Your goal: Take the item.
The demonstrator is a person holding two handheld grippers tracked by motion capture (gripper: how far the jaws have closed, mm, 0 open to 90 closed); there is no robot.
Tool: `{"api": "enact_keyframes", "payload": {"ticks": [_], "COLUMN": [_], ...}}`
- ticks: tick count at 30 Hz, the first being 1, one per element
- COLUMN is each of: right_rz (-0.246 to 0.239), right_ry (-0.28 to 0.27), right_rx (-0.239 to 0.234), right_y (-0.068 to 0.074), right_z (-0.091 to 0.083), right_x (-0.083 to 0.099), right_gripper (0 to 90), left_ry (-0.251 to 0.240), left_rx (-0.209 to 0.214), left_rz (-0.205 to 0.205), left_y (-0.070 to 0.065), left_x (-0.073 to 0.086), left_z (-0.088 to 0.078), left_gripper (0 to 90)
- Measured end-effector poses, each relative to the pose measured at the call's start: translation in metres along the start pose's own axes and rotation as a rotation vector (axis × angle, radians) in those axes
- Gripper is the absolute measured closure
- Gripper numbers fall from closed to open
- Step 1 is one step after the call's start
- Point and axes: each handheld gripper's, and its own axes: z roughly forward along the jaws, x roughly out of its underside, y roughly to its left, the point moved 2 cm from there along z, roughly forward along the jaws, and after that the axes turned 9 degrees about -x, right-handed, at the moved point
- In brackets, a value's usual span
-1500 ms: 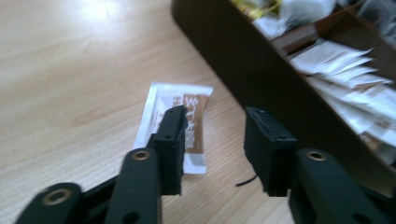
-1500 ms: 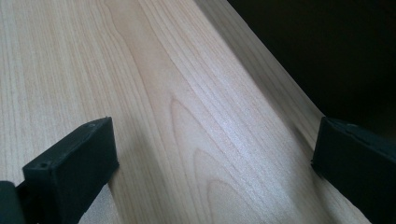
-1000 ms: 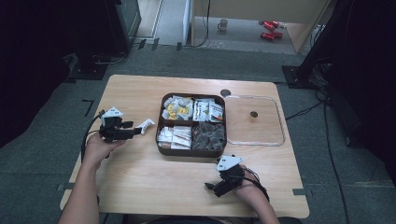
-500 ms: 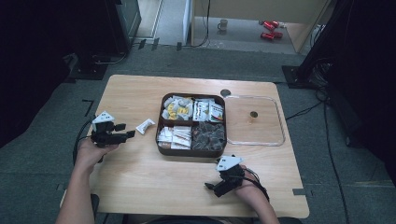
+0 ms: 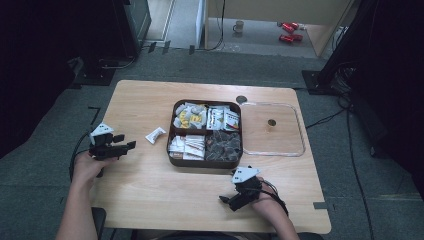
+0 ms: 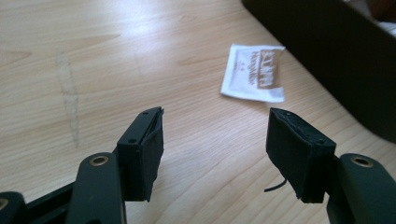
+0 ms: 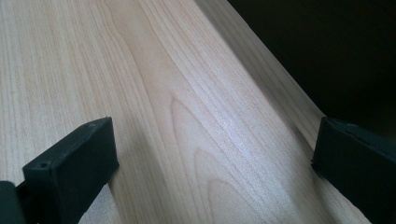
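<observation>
On the wooden table (image 5: 150, 190) just left of the brown compartment tray (image 5: 172, 150), a light, limp white sachet (image 6: 253, 72) lies flat, best pinched by one edge, while the left gripper (image 6: 215, 149) and right gripper (image 7: 212, 158) hold their jaws apart, empty.

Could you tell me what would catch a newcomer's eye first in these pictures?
Probably the dark tray in the middle of the table, its four compartments packed with small packets, and the clear lid lying beside it. Next, a lone white sachet on the bare wood just left of the tray. The left gripper sits apart from it with nothing between its fingers, which have just been opening; the right gripper rests open near the front edge.
</observation>
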Motion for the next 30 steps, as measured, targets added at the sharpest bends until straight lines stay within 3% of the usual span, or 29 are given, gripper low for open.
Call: {"api": "enact_keyframes", "payload": {"ticks": [4,10,16,22,30], "right_rz": [0.000,0.000,0.000,0.001,0.000], "right_ry": [0.000,-0.002,-0.001,-0.001,-0.001], "right_rx": [0.000,0.000,0.000,-0.001,-0.002], "right_y": [0.000,0.000,0.000,0.001,0.001], "right_z": [0.000,0.000,0.000,0.000,0.000], "right_x": [0.000,0.000,0.000,0.000,0.000], "right_gripper": [0.0,0.0,0.0,0.0,0.0], "left_ry": [0.004,0.035,0.051,-0.001,0.002], "left_rx": [-0.010,-0.034,-0.049,-0.030,-0.038], "left_rz": [0.003,-0.029,-0.023,-0.017,-0.017], "left_y": [0.005,0.017,0.021,0.022,0.019], "left_x": [0.004,0.012,0.016,0.022,0.022], "left_z": [0.001,0.008,0.012,0.012,0.013], "left_gripper": [37.2,37.8,38.4,38.2,34.9]}}
